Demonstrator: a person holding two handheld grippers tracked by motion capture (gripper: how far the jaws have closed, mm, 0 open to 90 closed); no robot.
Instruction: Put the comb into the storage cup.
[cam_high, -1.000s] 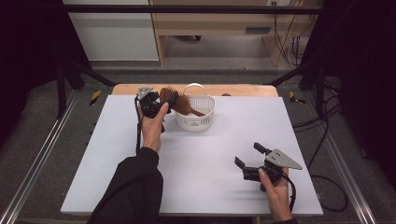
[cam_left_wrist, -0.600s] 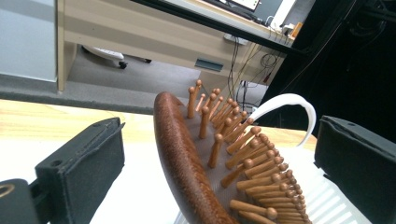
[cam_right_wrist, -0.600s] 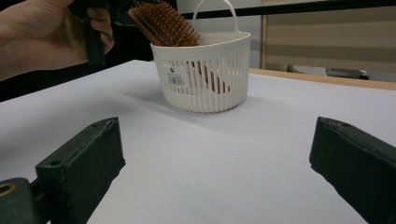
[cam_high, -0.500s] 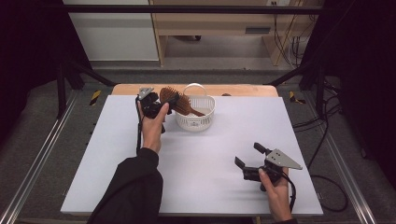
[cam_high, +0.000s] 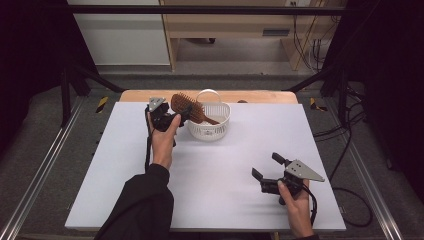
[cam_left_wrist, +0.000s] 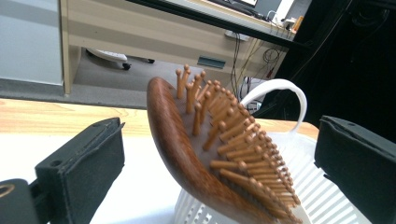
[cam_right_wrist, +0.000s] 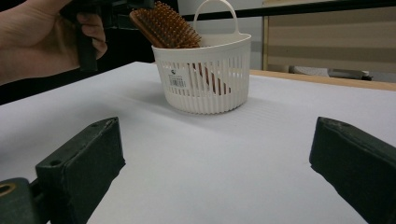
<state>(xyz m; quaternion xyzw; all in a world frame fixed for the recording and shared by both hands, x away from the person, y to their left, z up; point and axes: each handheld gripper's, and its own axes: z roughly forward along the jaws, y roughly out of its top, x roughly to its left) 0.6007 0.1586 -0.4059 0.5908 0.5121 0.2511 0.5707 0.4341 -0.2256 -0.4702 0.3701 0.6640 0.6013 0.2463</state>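
Note:
A brown wooden hairbrush (cam_high: 189, 107) leans in a white slatted basket (cam_high: 214, 129) at the table's back, its handle inside and its bristled head (cam_left_wrist: 187, 140) sticking out over the rim to the left. My left gripper (cam_high: 181, 118) is at the brush head. Its jaws have just been opening and stand wide on either side of the head (cam_left_wrist: 219, 140), with neither pad touching it. My right gripper (cam_high: 267, 166) rests open near the front right with nothing between its jaws (cam_right_wrist: 215, 149), and it faces the basket (cam_right_wrist: 205, 79) and brush (cam_right_wrist: 163, 23).
The white table top (cam_high: 210, 190) has a wooden strip (cam_high: 260, 96) along its back edge. The basket's looped handle (cam_left_wrist: 280, 86) rises behind the brush. A wooden bench and cables lie beyond the table, and metal rails run along both sides.

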